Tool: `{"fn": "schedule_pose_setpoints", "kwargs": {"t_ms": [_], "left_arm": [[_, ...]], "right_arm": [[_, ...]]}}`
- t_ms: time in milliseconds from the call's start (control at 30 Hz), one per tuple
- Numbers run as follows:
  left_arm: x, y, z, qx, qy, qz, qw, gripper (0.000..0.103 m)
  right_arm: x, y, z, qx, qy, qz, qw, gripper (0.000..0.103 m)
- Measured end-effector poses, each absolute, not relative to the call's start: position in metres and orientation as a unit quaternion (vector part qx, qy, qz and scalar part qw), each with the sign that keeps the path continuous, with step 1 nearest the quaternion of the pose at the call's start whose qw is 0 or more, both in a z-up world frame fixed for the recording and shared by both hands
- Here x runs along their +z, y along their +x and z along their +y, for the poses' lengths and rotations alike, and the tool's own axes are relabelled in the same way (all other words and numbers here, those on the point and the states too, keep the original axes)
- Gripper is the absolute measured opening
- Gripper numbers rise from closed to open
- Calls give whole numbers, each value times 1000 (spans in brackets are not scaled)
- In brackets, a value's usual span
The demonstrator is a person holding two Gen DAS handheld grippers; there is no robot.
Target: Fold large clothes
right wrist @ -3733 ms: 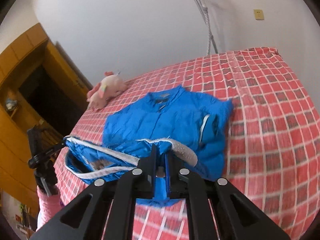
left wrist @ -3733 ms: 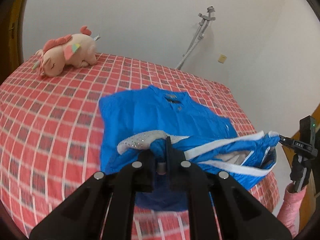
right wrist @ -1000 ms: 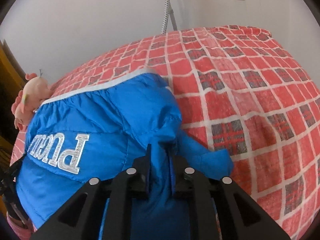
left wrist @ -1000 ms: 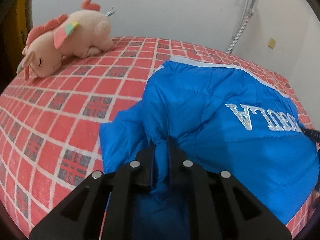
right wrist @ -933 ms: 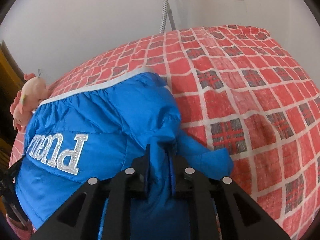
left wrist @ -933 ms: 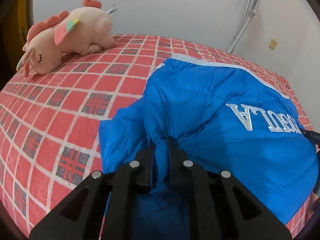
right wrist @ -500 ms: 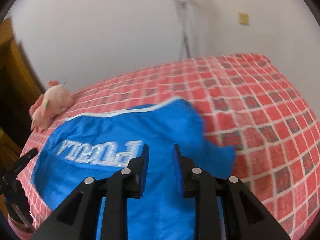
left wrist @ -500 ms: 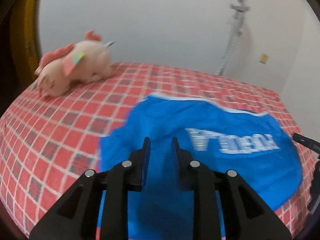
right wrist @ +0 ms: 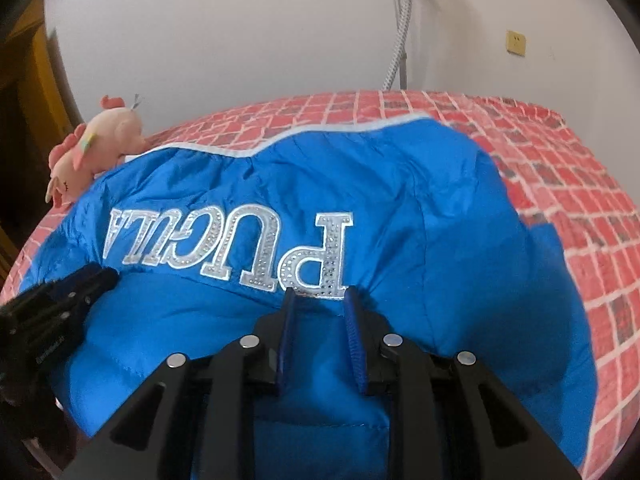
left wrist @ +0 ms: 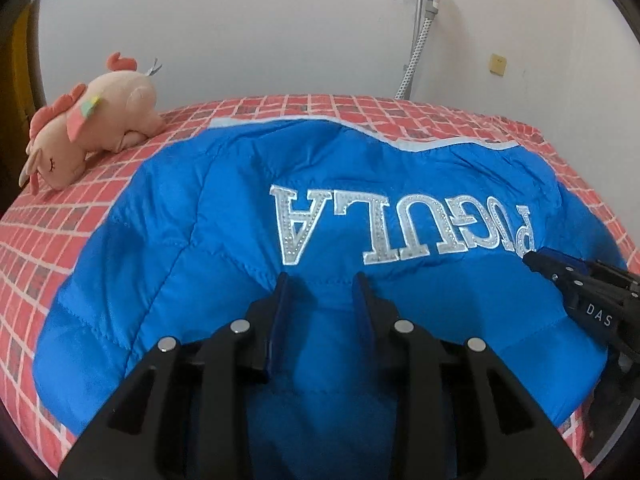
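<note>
White walls back a bed (left wrist: 100,184) with a red checked cover, where the blue jacket (left wrist: 224,248) lies folded, silver lettering up. Both jaws have just been opening: the left hand-held gripper (left wrist: 320,292) and right hand-held gripper (right wrist: 318,306) stand spread above the jacket's near edge, pinching nothing. Far left lies a pink plush toy (left wrist: 92,128).

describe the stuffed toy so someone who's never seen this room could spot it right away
Start from the bed with the red checked cover; a folded blue jacket with silver letters fills its middle. Beyond the jacket's far left corner, near the white wall, lies the plush toy on its side. It is the only soft animal there: pale pink with a coral mane and closed stitched eyes.
</note>
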State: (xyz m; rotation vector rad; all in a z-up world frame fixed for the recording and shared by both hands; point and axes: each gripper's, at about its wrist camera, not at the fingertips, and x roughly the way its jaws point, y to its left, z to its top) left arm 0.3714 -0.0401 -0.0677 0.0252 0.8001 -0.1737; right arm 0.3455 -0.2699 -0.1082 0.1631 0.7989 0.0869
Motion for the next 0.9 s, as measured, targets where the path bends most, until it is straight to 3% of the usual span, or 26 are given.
{"fn": "schedule_pose_setpoints", "kwargs": {"t_ms": [133,333,633,900], "left_arm": [[-61,367,-39,-81,9,389,918,31],[-32,344,-40,-94,-13,364,927,39],[-71,342,-62,-86,54,387,916,41],[-76,347,-60,-80,40,396,914,41]], "right_arm": [[-102,341,-268,42,66,383,920,25],[-74,319,-264,95,104,377,915,25],[-109,321,-239,81,61,396,913,24],[-116,321,-241,79,75,396,912,23]]}}
